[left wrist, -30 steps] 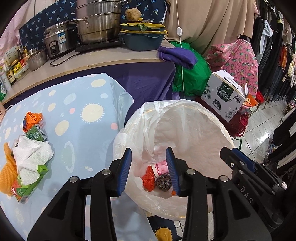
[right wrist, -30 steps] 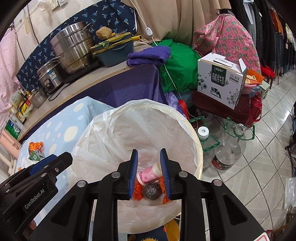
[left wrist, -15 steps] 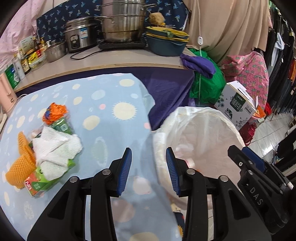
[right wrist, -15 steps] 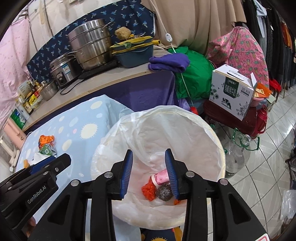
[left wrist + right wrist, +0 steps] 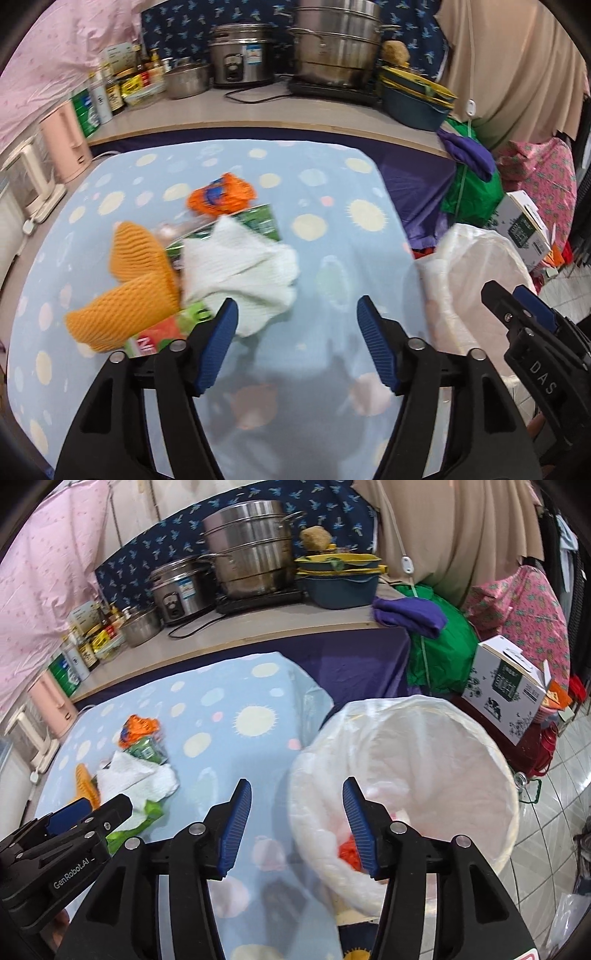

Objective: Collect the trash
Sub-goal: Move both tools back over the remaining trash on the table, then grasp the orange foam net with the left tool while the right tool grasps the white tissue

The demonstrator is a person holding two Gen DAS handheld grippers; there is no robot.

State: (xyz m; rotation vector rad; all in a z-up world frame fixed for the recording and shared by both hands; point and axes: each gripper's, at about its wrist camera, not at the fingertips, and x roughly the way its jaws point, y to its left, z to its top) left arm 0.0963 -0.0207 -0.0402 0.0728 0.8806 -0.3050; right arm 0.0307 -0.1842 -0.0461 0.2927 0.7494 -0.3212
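A heap of trash lies on the light blue dotted tablecloth (image 5: 332, 258): a white crumpled cloth (image 5: 243, 266), orange foam net (image 5: 136, 280), an orange wrapper (image 5: 221, 194) and green packets (image 5: 258, 221). My left gripper (image 5: 297, 343) is open and empty, just in front of the white cloth. My right gripper (image 5: 295, 825) is open and empty above the table edge beside the trash bin (image 5: 424, 738), lined with a white bag, holding red trash (image 5: 349, 853). The heap also shows in the right wrist view (image 5: 133, 775).
A counter (image 5: 258, 114) behind the table carries steel pots (image 5: 336, 40), a rice cooker (image 5: 240, 55), bowls and bottles. A green bag (image 5: 439, 653), a carton box (image 5: 506, 686) and a water jug stand on the tiled floor at the right.
Both grippers have swung left from over the bin toward the table. Both have opened wider. The left one now faces the trash heap.
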